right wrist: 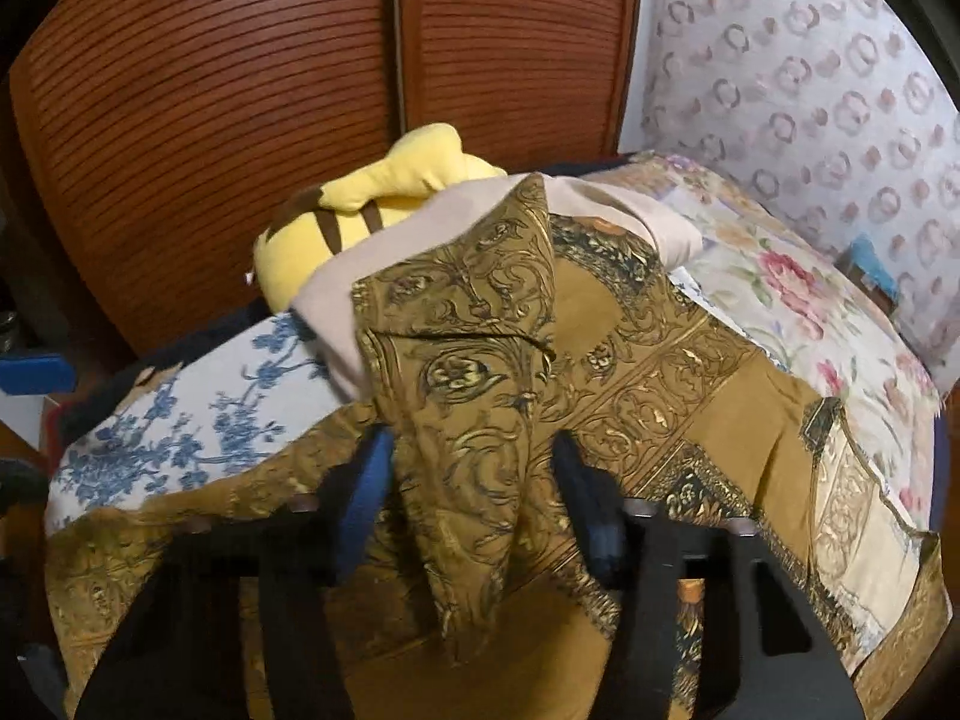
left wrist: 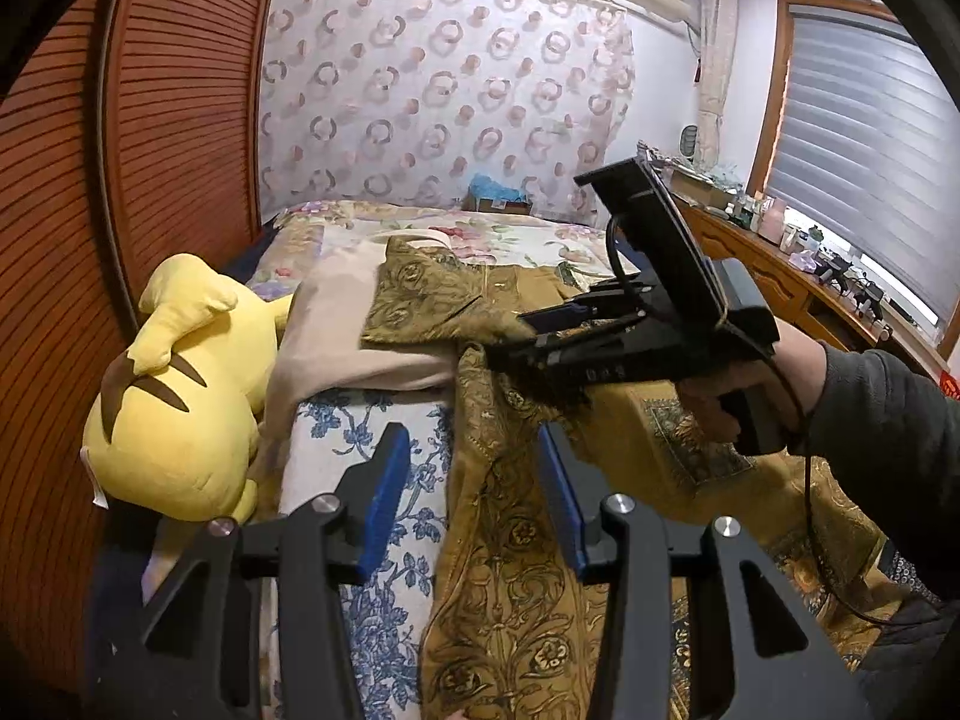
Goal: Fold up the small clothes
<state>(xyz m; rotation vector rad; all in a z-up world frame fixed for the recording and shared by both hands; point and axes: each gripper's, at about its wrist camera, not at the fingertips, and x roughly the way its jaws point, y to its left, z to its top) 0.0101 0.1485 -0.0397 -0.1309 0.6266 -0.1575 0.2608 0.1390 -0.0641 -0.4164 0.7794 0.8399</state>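
The right gripper (right wrist: pixel 474 474) brackets a raised fold of the gold shirt (right wrist: pixel 648 360), pads apparently not yet pressing. It should pinch fully before pulling. The left gripper (left wrist: pixel 474 498) stands spread over the shirt's edge.

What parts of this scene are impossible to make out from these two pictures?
- Right wrist view: whether the pads of the right gripper actually pinch the gold patterned cloth; motion blur smears them.
- Left wrist view: the right gripper's tips, buried in the cloth fold.
- Left wrist view: small items on the wooden counter; too small.
- Both views: the face of the yellow plush toy; turned away.
- Left wrist view: the cloth's near edge, cut off by the frame.
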